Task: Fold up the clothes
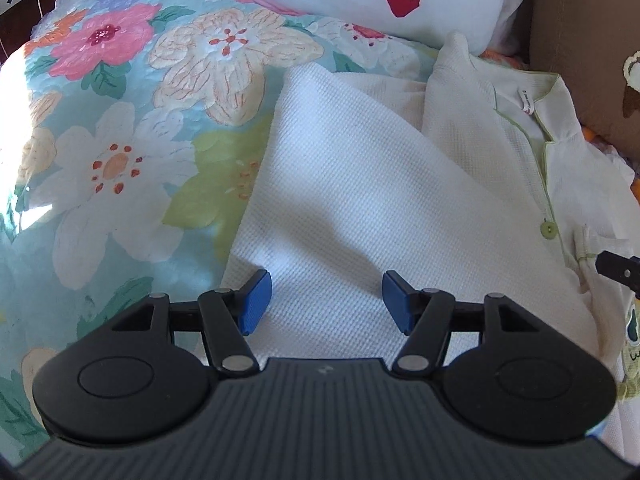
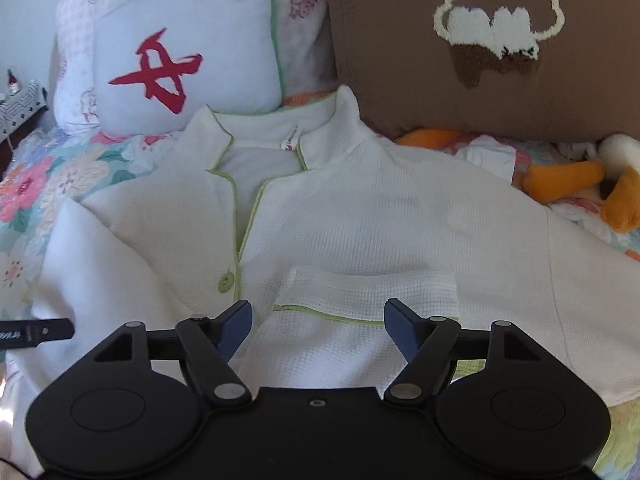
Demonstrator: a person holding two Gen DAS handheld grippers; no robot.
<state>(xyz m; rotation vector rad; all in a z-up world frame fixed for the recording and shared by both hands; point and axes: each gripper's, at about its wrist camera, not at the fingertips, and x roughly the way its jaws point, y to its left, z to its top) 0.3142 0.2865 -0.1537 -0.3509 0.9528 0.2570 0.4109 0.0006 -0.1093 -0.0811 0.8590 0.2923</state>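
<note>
White shirt lies under both gaping tools (brown cushion fully shown only rightward).

Left gripper and right gripper angle downward, jaws apparently empty, apart.

Bedding, cushions and a soft toy on the bed I'm looking at.

I see a floral bedspread with pink, cream and white blooms on pale blue, sunlit at its left edge. At the head lies a white pillow with a red character, resting on a pale patterned pillow behind it. To its right I see a brown cushion with a tufted cream-and-brown motif, and below it an orange and white plush toy on the bed.
</note>
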